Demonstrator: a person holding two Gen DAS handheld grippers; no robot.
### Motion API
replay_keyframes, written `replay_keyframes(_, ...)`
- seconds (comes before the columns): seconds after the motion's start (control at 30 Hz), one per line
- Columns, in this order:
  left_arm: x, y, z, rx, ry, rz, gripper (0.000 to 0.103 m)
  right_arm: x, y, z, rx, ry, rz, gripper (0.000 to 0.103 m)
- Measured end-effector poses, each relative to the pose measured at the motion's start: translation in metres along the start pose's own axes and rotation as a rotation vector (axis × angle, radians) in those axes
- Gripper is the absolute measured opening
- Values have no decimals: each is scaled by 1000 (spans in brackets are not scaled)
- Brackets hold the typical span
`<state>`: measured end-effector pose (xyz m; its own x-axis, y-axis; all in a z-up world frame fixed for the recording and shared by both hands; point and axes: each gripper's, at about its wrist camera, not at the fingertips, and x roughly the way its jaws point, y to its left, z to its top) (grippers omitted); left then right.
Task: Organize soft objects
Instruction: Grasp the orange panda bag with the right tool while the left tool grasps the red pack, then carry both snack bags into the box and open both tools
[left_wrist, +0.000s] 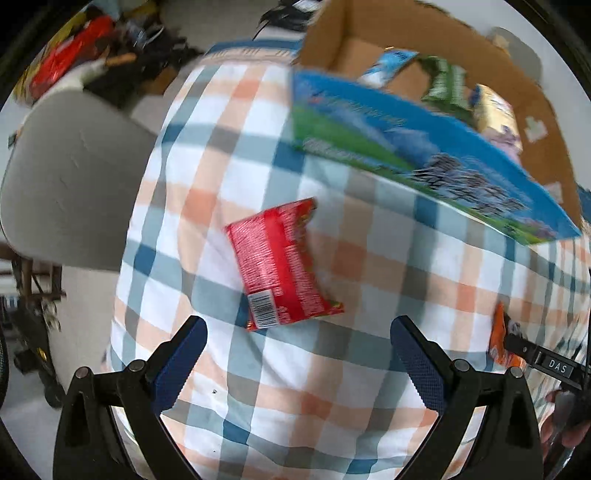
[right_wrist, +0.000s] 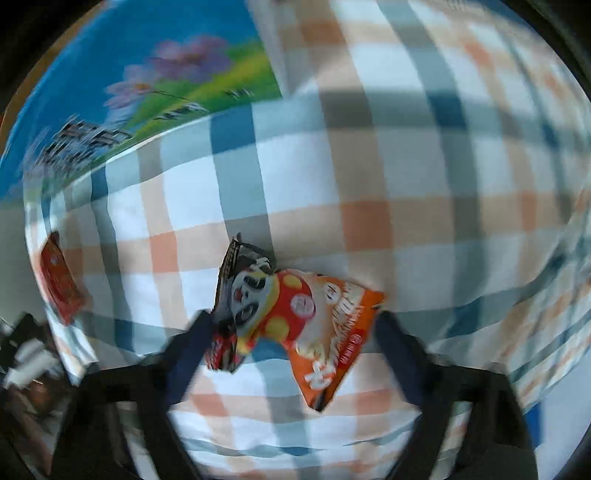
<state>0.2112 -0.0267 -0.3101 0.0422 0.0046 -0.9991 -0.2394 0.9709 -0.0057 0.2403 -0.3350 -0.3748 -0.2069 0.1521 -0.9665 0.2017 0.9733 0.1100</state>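
Observation:
A red snack packet (left_wrist: 280, 262) lies flat on the checked cloth (left_wrist: 332, 398), barcode end toward me. My left gripper (left_wrist: 297, 332) hovers just short of it, open, with nothing between its fingers. An orange snack packet (right_wrist: 314, 317) with a panda print spans the gap of my right gripper (right_wrist: 291, 325), whose fingers press on both its ends; the packet looks bowed. In the left wrist view the same orange packet (left_wrist: 498, 339) shows at the right edge, at the right gripper's tip (left_wrist: 521, 343). The red packet (right_wrist: 59, 280) also appears far left in the right wrist view.
A cardboard box (left_wrist: 369, 48) with a blue and green printed side (left_wrist: 406, 147) stands at the cloth's far edge and holds several packets (left_wrist: 495, 107). A grey chair back (left_wrist: 70, 184) stands on the left. Clutter lies on the floor beyond it.

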Motion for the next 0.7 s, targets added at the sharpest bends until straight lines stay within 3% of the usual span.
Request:
replay_keyframes(0.27,34,30,24,-110,101,-92,102,6,0,-5,44,-6,-33,60)
replay_keyframes(0.5,73,14,42,-39,182,-88,100,-9,7,-9,29,-16,-46,44)
replay_keyframes(0.53,79,12,42,-34,192,-83,95,-12,7,-10,32,-21,-34,43)
replay_keyframes(0.6,89,9,41,-27,208,-66,62,-18,6,-14,33,-24,-12,39)
replay_keyframes(0.7,84,6,35,4,171,-54,50,-28,8,-17,24,-34,3,33)
